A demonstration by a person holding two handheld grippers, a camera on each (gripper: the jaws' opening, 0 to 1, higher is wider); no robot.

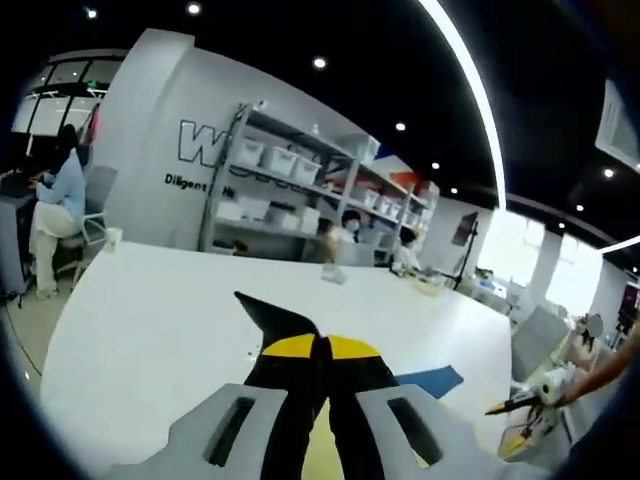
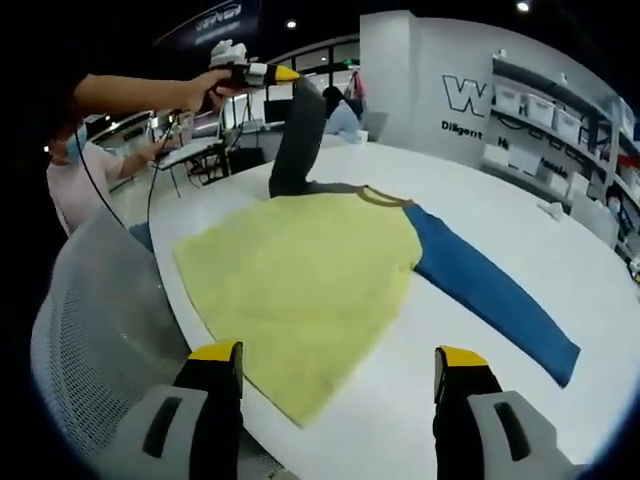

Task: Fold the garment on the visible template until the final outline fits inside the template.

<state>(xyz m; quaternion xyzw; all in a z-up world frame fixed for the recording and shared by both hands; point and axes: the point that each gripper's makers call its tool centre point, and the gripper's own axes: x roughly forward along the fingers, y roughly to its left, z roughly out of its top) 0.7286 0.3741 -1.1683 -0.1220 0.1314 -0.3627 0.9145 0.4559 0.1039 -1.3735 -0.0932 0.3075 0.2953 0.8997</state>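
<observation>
A: Where is the shirt [image 2: 310,290] lying?

B: It is spread flat on the white table [image 2: 470,215], near the close edge. The body is yellow. One blue sleeve [image 2: 490,290] is stretched out to the right and lies flat. The other sleeve [image 2: 295,150], a dark one, is being held up in the air at the far left side.

A: What is it held by?

B: It is pinched by the left gripper [image 2: 285,74], whose jaws are squeezed together on it. In the left gripper view the dark cloth [image 1: 275,315] is seen caught between the yellow tips.

A: And the right gripper [image 2: 340,375]?

B: Its jaws are wide apart and nothing is held in them. It is kept low over the near hem of the shirt.

A: Can a template be seen?

B: No marked shape can be made out on the table, so it cannot be told where its edges are.

A: How should this fold be done well?

B: Most likely the lifted sleeve should be carried across and laid on the yellow body. It should be kept pulled straight so no bumps are made. The yellow body could be held down by the open gripper, so the shirt is not dragged. The sleeve should be let go only once it lies flat.
</observation>
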